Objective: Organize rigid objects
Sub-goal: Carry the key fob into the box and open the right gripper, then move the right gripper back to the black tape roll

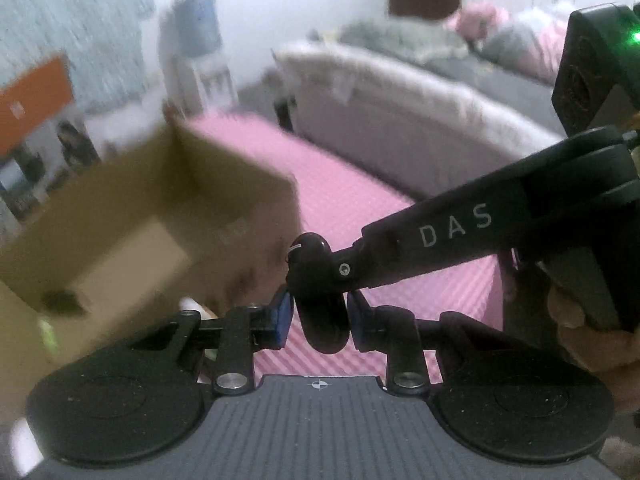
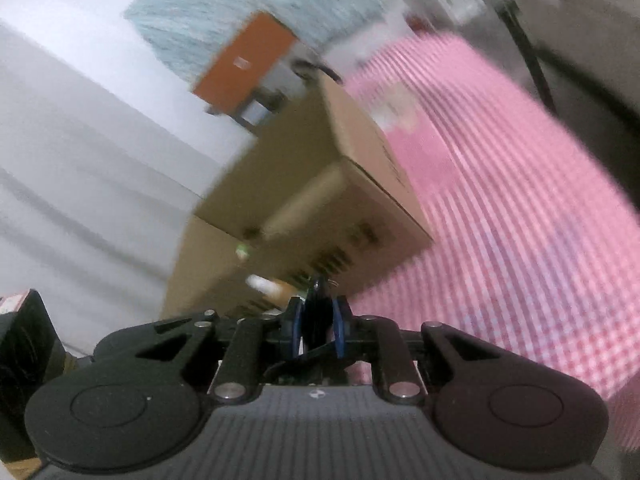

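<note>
The small black object [image 1: 320, 304] between the blue pads [image 1: 282, 320] looks like smooth, glossy plastic with a thin wire loop at its top. The left gripper [image 1: 318, 320] is matt black plastic with bright metal pins. The cardboard box [image 1: 152, 216] is dull brown paperboard. The pink mat [image 1: 352, 208] is ribbed, matt foam, and the sofa cover [image 1: 400, 104] looks like fuzzy cloth
</note>
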Available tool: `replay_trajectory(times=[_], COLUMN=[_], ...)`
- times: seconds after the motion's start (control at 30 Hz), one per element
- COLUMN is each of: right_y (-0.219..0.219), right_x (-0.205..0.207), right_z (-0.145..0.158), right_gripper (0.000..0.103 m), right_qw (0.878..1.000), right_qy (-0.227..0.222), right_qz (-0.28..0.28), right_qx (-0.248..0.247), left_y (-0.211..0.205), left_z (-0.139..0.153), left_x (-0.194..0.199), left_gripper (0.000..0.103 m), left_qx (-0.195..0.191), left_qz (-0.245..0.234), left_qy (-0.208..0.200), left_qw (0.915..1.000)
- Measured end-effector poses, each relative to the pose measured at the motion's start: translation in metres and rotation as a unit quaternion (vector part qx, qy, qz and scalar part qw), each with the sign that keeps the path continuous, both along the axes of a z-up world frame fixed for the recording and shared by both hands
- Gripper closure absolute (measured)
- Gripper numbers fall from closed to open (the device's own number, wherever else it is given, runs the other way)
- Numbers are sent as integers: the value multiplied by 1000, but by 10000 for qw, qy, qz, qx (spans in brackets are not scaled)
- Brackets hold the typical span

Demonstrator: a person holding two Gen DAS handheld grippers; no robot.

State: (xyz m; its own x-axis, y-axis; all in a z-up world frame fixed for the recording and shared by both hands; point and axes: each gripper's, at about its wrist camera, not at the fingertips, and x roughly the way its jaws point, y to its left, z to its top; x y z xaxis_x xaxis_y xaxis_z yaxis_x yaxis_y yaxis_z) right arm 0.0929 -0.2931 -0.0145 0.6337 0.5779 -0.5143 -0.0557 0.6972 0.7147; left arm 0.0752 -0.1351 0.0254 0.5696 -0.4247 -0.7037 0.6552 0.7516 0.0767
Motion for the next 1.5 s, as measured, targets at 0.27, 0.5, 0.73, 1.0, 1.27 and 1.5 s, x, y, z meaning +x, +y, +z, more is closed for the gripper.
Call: replay_trajectory(times=[0.27, 0.5, 0.73, 1.0, 1.27, 1.5], right_y=[52, 120, 161, 200, 227, 209], right_x=[36, 134, 206, 232, 240, 232], right_z=[87, 74, 12, -21, -33, -12], right_gripper=[85, 85, 85, 86, 60, 50], right_qw=[9890, 9742, 9556, 9390, 9295, 9415], right_qy=[-1121, -369, 1081, 1817, 1955, 1566], right_qz=[938, 2222, 2741, 2898, 3051, 2899], right_qx=[-242, -104, 14, -345, -684, -703], left_y=[60, 117, 154, 166, 176, 179], left_z=[61, 43, 1, -2, 8, 26], left_x=[10, 79, 123, 128, 116, 92], left_gripper=[75, 75, 75, 72, 59, 47], left_qx=[-47, 113, 270, 444, 147, -217], left_qz=[940, 1674, 1930, 1944, 2007, 2006], left_qy=[-800, 128, 897, 792, 693, 373], left_qw=[9923, 9857, 9767, 9767, 9771, 9787])
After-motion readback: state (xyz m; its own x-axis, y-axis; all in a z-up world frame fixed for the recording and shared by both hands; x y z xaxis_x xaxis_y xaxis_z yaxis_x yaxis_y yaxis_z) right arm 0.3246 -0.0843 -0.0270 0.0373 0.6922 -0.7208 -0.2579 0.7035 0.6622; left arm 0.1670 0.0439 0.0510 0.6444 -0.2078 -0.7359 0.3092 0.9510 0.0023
